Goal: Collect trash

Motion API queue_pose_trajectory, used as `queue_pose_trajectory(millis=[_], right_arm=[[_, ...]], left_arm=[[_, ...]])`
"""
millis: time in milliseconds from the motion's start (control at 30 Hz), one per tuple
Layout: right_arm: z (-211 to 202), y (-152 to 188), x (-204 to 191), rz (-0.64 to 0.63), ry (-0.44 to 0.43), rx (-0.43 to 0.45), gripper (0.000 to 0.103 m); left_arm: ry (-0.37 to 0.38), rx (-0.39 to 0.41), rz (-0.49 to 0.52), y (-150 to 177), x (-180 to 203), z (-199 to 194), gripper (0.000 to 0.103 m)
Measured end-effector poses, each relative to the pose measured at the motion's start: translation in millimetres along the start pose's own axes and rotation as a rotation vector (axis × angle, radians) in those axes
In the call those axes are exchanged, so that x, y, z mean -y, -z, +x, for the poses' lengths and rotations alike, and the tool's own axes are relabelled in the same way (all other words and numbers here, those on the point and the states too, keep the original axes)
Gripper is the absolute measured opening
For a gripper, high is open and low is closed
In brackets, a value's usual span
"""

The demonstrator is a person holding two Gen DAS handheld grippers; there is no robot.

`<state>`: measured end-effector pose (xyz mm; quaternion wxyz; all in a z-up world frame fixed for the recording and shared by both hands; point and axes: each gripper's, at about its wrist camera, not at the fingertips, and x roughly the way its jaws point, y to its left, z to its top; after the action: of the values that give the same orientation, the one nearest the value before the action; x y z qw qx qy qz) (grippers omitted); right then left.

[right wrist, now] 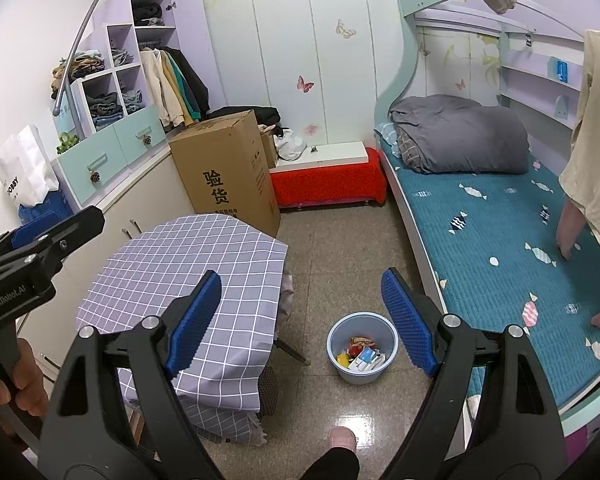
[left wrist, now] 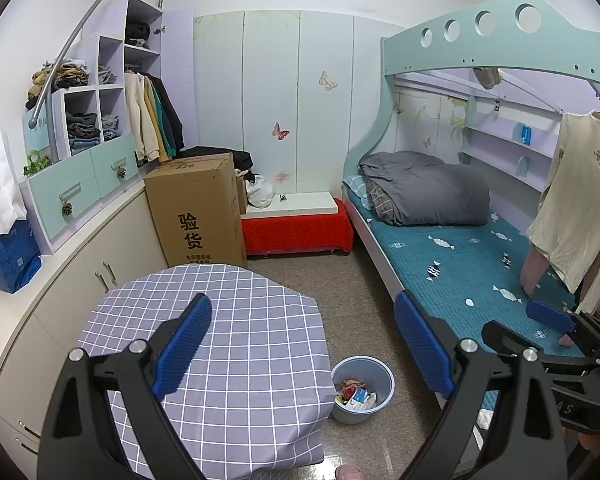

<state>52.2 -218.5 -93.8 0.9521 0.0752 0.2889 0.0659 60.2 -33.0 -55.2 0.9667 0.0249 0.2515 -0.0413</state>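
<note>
- Left gripper: nearest the lens, jaws spread wide, blue pads apart, nothing held; raised above the table.
- Right gripper: jaws likewise spread wide, nothing between the fingers; raised above the floor beside the table.
- In the left wrist view, right gripper at 3 o'clock, blue pad visible, over the bed edge.
- In the right wrist view, left gripper body at 9 o'clock, gripped by a hand at 8 o'clock.
- Table: covered with a purple checked cloth, at 7 o'clock in both views.
- Trash bin: pale blue, round, upright on the tiled floor at 6 o'clock, just beside the table and near the bed.
- Trash: mixed wrappers and cartons, red, yellow, white and blue, lying inside the bin; seen also in the left wrist view.
- Cardboard box: upright at 11 o'clock behind the table, printed with dark characters.
- Red-covered bench: at 12 o'clock against the far wall, white board on top.
- Bed: teal patterned cover, grey quilt bundled at its far end, at 2 o'clock.
- Foot in a pink slipper: at 6 o'clock on the floor.
</note>
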Motion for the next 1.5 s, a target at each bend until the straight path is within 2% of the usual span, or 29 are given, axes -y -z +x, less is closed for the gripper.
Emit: queue_pose_trajectory(millis=[1500], right_arm=[[-1.9,7.5,-0.8,0.006,-0.001,-0.01,0.081]], left_arm=[[0.004,-0.007,0.006,-2.7,2.6,1.4,0.091]])
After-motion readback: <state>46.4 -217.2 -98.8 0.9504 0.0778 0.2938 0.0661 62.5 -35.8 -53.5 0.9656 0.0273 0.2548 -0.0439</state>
